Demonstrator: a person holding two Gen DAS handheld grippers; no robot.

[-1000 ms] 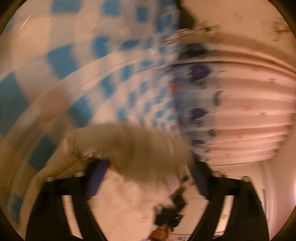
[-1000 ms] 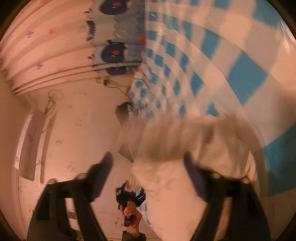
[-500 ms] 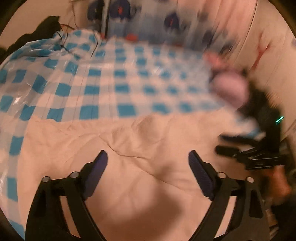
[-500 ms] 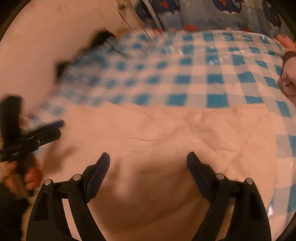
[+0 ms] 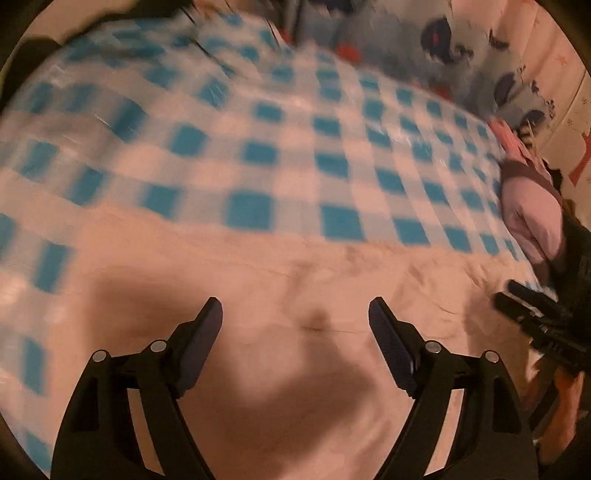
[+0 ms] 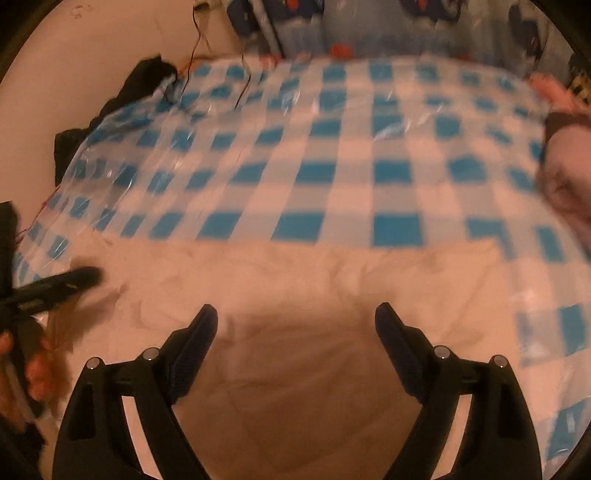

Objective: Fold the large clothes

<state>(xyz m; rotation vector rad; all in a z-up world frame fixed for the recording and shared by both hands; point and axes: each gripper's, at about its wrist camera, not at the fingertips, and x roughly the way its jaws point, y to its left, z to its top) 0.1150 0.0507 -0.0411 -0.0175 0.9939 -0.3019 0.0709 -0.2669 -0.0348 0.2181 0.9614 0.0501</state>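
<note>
**Both grippers loose above the cream garment on the checked bed**

Here we are over the bed (image 6: 332, 147), with its blue-and-white checked cover under a glossy clear sheet, and the big cream garment (image 5: 314, 295) lies spread across the near part of it, creased but flat. The left gripper (image 5: 295, 319) hangs over the cloth, jaws spread wide with nothing between them. They have just been closing a little, yet no fabric is caught; only its dark shadow falls on the cloth below. Over on the right side of that view, the right gripper (image 5: 532, 314) shows as a black blur just past the garment's edge.

Switch to the right wrist view: the right gripper (image 6: 295, 321) is likewise released, jaws wide apart, just opened a touch further, the cream garment (image 6: 314, 280) lying free beneath them. The left gripper (image 6: 48, 288) pokes in from the left edge, blurred, with the hand (image 6: 33, 365) holding it below.

At the far right of the bed sits a pink bundle of clothing (image 5: 532, 214), well apart from the garment. A dark cloth (image 6: 122, 99) is bunched at the far left corner, thin wires (image 6: 192, 44) trailing down the wall. Whale-print curtains (image 6: 424, 26) hang behind the bed. Much of the picture is motion-blurred.
</note>
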